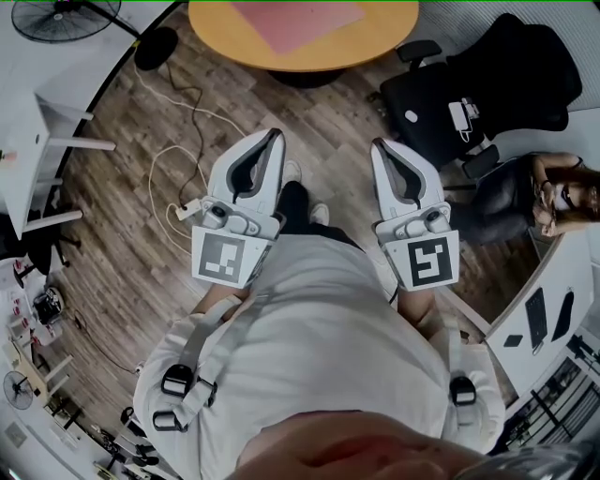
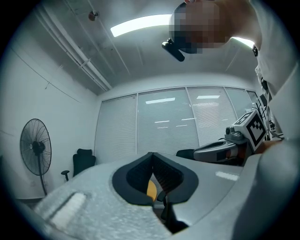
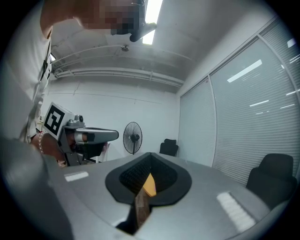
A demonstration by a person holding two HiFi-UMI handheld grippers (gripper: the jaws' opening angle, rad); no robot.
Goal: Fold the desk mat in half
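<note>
Both my tongs are pressed together, nothing pinched. My left gripper (image 1: 277, 134) and right gripper (image 1: 379, 145) sit side by side, level, on my side of the round table (image 1: 225, 47) and well apart from it. The pink desk mat (image 1: 295, 21) lies flat on that table — unfolded. A black office chair (image 1: 487, 80) stands just right of the table.

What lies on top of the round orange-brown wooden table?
A flat pink desk mat lies on the table. The tabletop beneath it is covered; the far side is out of frame.
</note>
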